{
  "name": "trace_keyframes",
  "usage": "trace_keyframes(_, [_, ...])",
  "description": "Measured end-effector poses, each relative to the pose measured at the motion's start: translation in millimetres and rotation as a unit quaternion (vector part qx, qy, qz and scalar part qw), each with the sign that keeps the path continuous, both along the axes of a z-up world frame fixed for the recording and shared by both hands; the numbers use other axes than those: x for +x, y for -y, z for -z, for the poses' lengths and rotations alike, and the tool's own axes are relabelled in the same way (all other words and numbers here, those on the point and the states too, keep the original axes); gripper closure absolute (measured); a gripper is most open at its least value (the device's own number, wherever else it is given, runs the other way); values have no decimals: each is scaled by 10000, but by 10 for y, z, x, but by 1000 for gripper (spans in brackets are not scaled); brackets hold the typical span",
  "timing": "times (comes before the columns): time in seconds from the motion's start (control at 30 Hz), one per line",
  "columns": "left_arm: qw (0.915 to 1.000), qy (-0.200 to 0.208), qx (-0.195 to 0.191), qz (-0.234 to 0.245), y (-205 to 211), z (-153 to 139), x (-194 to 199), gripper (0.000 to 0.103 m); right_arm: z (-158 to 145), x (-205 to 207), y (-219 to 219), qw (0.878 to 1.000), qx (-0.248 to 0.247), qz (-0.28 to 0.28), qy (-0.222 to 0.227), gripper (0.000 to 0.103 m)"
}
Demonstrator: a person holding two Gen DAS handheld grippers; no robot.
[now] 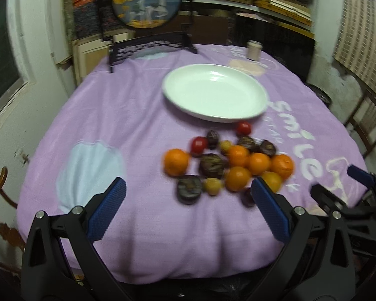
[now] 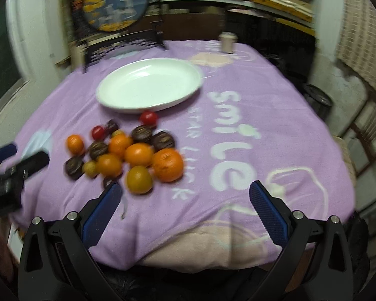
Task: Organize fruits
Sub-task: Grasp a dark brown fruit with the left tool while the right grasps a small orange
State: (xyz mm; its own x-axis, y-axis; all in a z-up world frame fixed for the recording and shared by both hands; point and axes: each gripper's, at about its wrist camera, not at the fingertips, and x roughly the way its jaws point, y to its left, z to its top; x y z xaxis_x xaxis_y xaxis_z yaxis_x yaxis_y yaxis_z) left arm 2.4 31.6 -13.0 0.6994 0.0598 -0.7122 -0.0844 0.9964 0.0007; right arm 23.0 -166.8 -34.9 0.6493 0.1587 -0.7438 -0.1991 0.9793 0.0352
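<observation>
Nothing sorted yet. Plate (image 1: 214, 92) bare, white, sitting mid-table on the purple cloth (image 1: 112, 125). All fruit lying loose on the cloth just this side of the plate: oranges (image 2: 140, 154) bunched together, dark wrinkled fruits (image 2: 163, 140) among them, two small red ones (image 2: 148, 118), one nearly touching the plate's near rim, and a couple of small yellow ones (image 2: 89, 168). One orange (image 1: 176, 162) set a little apart on the left of the pile. Whole job apparently ahead: every piece to lift and place, presumably onto the plate.

Left gripper (image 1: 188, 193) spread wide, holding nothing, hanging above the near edge of the table with the pile just ahead. Right gripper (image 2: 185, 197) likewise spread and empty, pile ahead and to its left.

Both views blurred. Kind of dark fruit hard to tell. One dark piece (image 1: 248, 197) half hidden behind the left gripper's right finger. Pale cup (image 1: 253, 50) at the far edge, contents unseen. Framed round picture (image 1: 146, 0) behind the table.
</observation>
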Motion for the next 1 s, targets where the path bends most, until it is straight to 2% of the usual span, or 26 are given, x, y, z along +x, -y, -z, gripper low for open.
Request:
trace_keyframes(0.1, [9994,-202,-71,-289,-265,142,14,2,108,-13,-85,9985,155,-490,-163,2])
trace_keyframes(0.13, [9988,-289,-135,-367,-316,204,18,2,153,-5,-117,9973,262,-644,-248,7])
trace_keyframes(0.2, [9972,-487,-247,-515,-432,330,67,2,236,34,-200,9930,506,-961,-457,44])
trace_keyframes(0.27, [9960,-606,-314,-578,-495,406,89,2,341,106,-270,9912,449,-1037,-690,54])
trace_keyframes(0.37, [9952,-688,-358,-589,-525,471,93,2,445,211,-313,9908,367,-1001,-829,58])
trace_keyframes(0.57, [9947,-853,-368,-432,-436,556,189,2,516,458,-417,9918,182,-1039,-714,60])
trace_keyframes(0.6, [9946,-896,-367,-376,-400,585,226,2,534,508,-423,9917,150,-1065,-699,65])
trace_keyframes(0.77, [9944,-980,-355,-186,-275,703,348,2,508,472,-339,9911,226,-1073,-751,66])
trace_keyframes(0.83, [9952,-863,-448,-83,-252,713,393,9,449,393,-268,9915,255,-1048,-728,66])
trace_keyframes(0.9, [9945,-871,-589,44,-228,734,447,22,422,341,-217,9924,249,-1000,-672,66])
trace_keyframes(0.97, [9944,-865,-600,130,-188,753,495,24,408,303,-153,9928,292,-935,-684,66])
trace_keyframes(1.0, [9950,-843,-516,170,-151,753,508,29,413,298,-131,9928,323,-908,-713,66])
